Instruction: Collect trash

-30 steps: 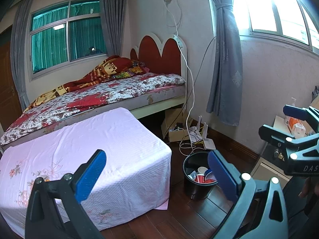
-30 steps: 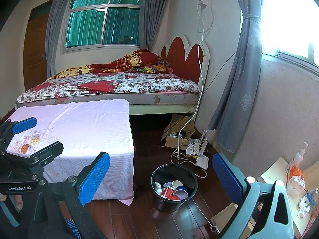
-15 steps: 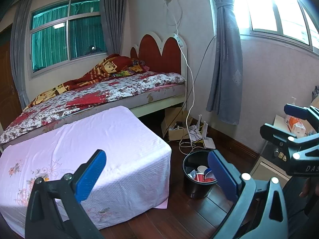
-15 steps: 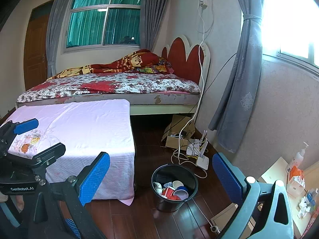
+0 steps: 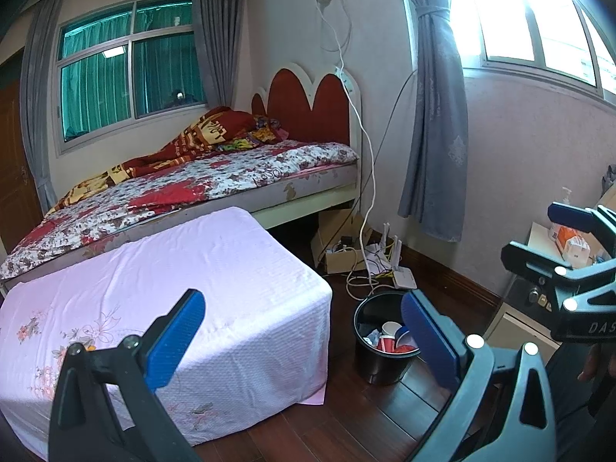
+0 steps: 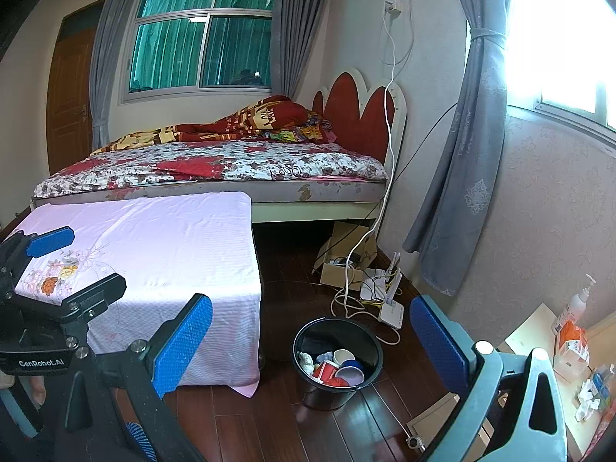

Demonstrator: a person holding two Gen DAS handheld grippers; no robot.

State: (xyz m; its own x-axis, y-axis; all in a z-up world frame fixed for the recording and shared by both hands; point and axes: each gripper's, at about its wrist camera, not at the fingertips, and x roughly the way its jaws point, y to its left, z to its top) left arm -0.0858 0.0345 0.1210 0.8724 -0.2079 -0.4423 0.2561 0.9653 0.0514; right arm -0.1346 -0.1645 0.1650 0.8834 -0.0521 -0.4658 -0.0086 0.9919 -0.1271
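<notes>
A black trash bin (image 5: 379, 358) (image 6: 335, 381) stands on the wood floor right of a table draped in pink cloth (image 5: 173, 292) (image 6: 161, 254). It holds red and white paper cups (image 6: 333, 369) and crumpled paper. My left gripper (image 5: 304, 338) is open and empty, above the table's near corner. It also shows at the left of the right wrist view (image 6: 73, 265). My right gripper (image 6: 310, 346) is open and empty, above the bin. It also shows at the right of the left wrist view (image 5: 539, 235).
A bed (image 6: 215, 169) with a red headboard stands behind the table. A cardboard box (image 6: 338, 269), a router (image 6: 390, 308) and white cables lie on the floor by the wall. A side table (image 6: 558, 365) with a bottle and packets stands at the right.
Both views have shifted only slightly. Both grippers stay open and empty.
</notes>
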